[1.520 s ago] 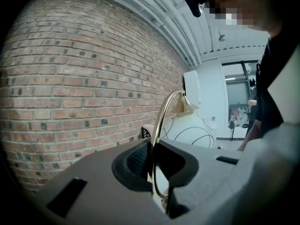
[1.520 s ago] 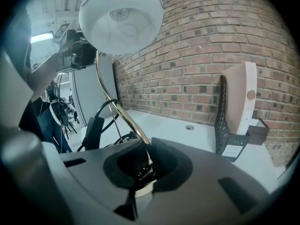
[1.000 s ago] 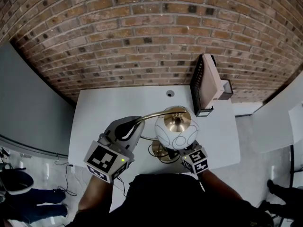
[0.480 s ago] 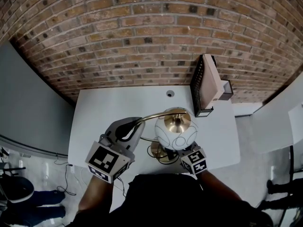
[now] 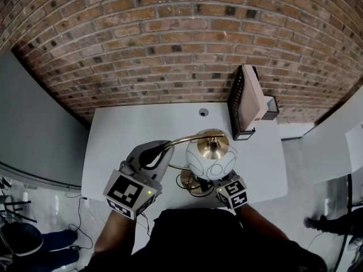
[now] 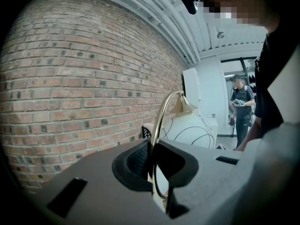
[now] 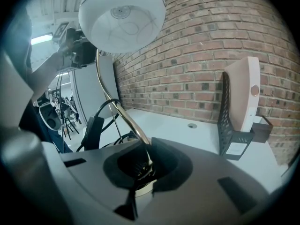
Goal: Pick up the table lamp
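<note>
The table lamp (image 5: 211,158) sits near the front edge of the white desk (image 5: 130,126), just ahead of the person holding it. Behind the lamp the desk top runs bare to the brick wall (image 5: 170,38), broken only by a small round cable hole (image 5: 203,111). To the lamp's left there is open surface out to the desk's edge.

Behind the lamp and to its right, a black mesh rack (image 5: 235,103) holds a beige box (image 5: 252,98) upright, close to the wall. It stands apart from the lamp but is the nearest thing on that side. A black cord (image 7: 93,125) loops on the desk by the lamp's foot. Across the room beyond the lamp, a person (image 6: 241,109) stands on the floor.

The left hand-held gripper (image 6: 152,165) is clamped on the thin brass arm (image 6: 161,121) where it curves upward, left of the shade. The right hand-held gripper (image 7: 144,170) is pinched on the lower end of that brass tube, beneath the shade and beside the round brass base (image 5: 190,181). I cannot tell whether the base rests on the desk.

The globe shade (image 7: 122,13) is smooth and white, traced with thin dark lines and capped in brass. The desk is flat and matte, the wall rough red-brown brick with pale mortar.
</note>
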### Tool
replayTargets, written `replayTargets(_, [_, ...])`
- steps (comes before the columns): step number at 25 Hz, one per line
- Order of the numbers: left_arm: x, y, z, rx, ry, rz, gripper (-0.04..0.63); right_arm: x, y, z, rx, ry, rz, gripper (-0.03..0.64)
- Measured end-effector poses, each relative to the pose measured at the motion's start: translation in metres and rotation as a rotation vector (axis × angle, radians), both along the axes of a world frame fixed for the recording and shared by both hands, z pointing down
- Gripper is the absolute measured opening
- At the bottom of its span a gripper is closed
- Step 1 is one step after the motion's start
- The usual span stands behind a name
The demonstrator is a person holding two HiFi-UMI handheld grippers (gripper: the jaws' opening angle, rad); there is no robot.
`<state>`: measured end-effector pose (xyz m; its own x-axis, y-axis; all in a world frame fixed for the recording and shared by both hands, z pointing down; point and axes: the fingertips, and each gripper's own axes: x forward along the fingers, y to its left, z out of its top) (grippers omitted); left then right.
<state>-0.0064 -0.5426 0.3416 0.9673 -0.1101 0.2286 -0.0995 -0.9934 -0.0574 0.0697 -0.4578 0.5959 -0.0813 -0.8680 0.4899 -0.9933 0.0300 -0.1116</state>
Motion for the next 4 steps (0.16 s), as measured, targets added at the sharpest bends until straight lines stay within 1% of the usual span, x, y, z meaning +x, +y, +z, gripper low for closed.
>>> replayTargets(4, [0.0013, -0.0005, 0.0001, 0.008, 0.002, 0.005, 0.009, 0.0016, 0.0000, 0.0008, -0.003, 0.004, 0.000, 0.032])
